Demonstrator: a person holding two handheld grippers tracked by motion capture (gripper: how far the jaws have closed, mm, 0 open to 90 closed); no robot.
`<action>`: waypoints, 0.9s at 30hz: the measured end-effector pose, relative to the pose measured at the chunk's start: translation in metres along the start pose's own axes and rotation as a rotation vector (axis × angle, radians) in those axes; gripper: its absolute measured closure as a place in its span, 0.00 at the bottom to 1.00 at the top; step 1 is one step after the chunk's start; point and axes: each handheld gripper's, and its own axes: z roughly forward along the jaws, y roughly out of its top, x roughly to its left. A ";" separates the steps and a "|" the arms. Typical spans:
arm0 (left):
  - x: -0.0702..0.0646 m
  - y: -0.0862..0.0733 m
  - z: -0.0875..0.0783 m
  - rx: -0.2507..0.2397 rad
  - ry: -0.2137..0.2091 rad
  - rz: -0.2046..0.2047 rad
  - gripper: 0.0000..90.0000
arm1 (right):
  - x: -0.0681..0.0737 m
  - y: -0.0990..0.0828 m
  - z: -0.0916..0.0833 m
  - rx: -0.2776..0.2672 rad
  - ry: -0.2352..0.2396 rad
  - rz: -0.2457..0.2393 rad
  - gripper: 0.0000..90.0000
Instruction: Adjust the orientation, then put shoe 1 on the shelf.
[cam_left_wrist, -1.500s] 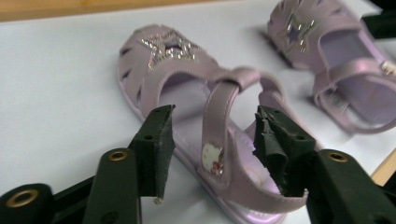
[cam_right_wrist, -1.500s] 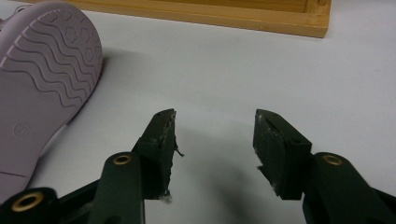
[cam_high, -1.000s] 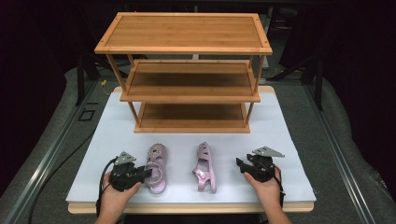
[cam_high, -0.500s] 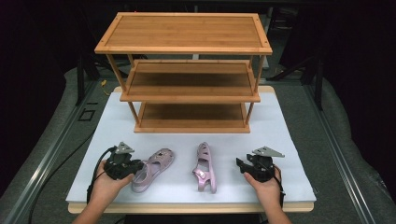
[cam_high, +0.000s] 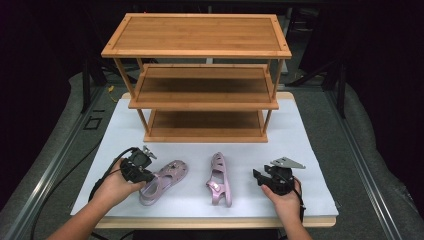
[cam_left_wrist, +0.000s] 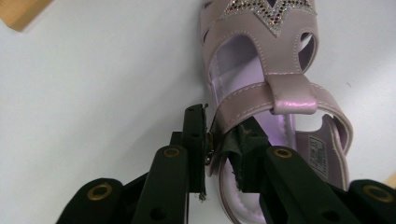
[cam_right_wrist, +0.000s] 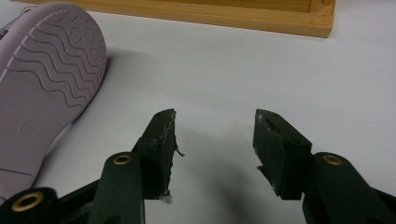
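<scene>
Both pink sandals lie on the worktop (cam_high: 310, 150) near the empty shelf rack (cam_high: 200, 75). The left gripper (cam_high: 142, 172) has its jaws clamped on the left sandal (cam_high: 167, 176), seemingly by its heel strap; the right gripper (cam_high: 260, 178), jaws apart, waits right of the right sandal (cam_high: 219, 179). Shelving is probably all left to do.

Shelf rack (cam_high: 200, 75) stands at 12 o'clock on the table (cam_high: 310, 150), three tiers stacked, lowest tier nearest the table top. Two sandals lie in front of it. Left sandal (cam_high: 162, 181) at 7 o'clock, toe angled toward 2 o'clock. Right sandal (cam_high: 219, 179) near 6 o'clock, lying on its side, toe toward 12. The sandals are apart. Left gripper (cam_high: 137, 167) at the heel end of the left sandal, its jaws either side of the heel strap (cam_left_wrist: 243, 105). Right gripper (cam_high: 270, 177) at 5 o'clock, right of the right sandal, apart from it.
</scene>
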 end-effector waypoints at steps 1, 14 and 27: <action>0.001 0.001 0.000 0.005 -0.003 -0.007 0.82 | 0.000 0.000 0.000 0.003 0.006 0.000 0.54; 0.009 0.009 0.003 0.089 -0.074 -0.034 0.84 | 0.000 0.000 0.001 0.010 0.013 0.012 0.54; 0.011 0.010 0.011 0.191 -0.081 -0.040 0.77 | -0.001 0.000 0.002 0.011 0.016 0.018 0.54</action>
